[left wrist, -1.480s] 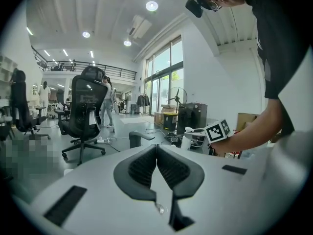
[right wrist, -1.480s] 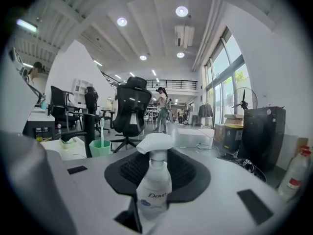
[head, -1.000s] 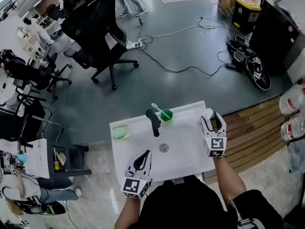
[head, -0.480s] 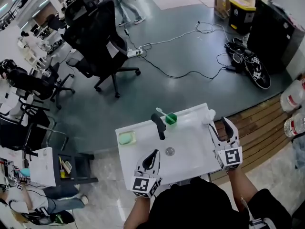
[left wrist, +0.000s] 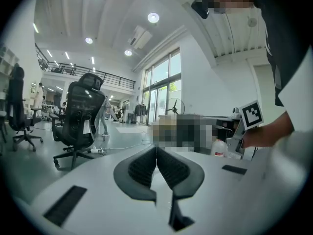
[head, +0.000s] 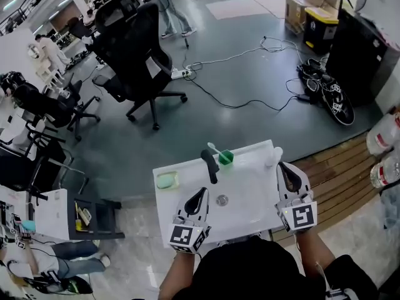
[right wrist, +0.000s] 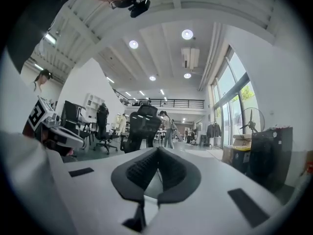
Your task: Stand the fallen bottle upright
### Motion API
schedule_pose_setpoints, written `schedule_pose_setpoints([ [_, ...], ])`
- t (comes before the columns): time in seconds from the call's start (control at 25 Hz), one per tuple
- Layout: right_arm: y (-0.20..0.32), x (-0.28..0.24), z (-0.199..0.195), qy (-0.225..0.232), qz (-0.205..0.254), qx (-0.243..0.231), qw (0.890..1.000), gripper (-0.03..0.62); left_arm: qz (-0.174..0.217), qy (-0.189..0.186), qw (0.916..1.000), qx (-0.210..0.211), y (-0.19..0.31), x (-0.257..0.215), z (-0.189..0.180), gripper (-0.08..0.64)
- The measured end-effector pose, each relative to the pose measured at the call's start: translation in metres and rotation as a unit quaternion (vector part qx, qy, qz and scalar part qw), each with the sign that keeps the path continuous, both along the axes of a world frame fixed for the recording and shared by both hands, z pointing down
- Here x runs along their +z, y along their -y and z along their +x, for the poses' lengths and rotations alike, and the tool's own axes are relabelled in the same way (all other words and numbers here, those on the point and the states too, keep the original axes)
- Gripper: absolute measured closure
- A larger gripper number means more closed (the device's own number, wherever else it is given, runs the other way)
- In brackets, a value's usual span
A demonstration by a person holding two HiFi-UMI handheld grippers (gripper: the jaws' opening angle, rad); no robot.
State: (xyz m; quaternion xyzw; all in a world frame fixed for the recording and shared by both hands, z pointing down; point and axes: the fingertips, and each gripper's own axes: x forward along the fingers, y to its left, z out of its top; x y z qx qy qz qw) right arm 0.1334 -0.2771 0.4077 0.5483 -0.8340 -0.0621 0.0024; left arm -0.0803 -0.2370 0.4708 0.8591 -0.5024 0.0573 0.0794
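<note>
A small white bottle [head: 272, 156] stands upright on the back right corner of the white sink top [head: 250, 186]. My right gripper [head: 283, 166] hovers just in front of it, apart from it, jaws shut and empty; in the right gripper view its pads [right wrist: 158, 151] meet with nothing between them. My left gripper [head: 201, 192] hangs over the front of the basin near the drain [head: 221, 200], also shut and empty [left wrist: 156, 148]. Neither gripper view shows the bottle.
A black faucet [head: 209, 164], a green cup with a toothbrush [head: 225, 157] and a green soap dish [head: 167, 180] sit along the sink's back. A black office chair [head: 134, 49], floor cables and large water jugs [head: 384, 133] surround it.
The right gripper, earlier open around the white bottle, has drawn back toward me, risen and shut its jaws. The bottle stays standing on the corner. The left gripper rose slightly.
</note>
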Motion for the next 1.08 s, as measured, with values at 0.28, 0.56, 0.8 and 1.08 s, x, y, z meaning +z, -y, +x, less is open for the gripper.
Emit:
schedule_pose_setpoints([
  [0.28, -0.003, -0.021, -0.019, -0.009, 0.018, -0.006, 1.000, 0.581, 0.007, -0.006, 1.0000, -0.002, -0.001, -0.008, 0.000, 0.538],
  [0.56, -0.008, -0.027, -0.024, -0.004, 0.038, -0.013, 0.999, 0.581, 0.014, -0.002, 0.9999, -0.005, -0.005, -0.007, -0.001, 0.538],
  [0.8, -0.006, -0.032, -0.030, 0.001, 0.037, -0.014, 0.999, 0.581, 0.014, -0.001, 0.9999, 0.000, -0.003, -0.012, -0.003, 0.538],
  [1.08, -0.004, -0.033, -0.036, 0.004, 0.039, -0.019, 0.999, 0.581, 0.017, 0.001, 0.9999, -0.003, -0.002, -0.012, -0.008, 0.538],
])
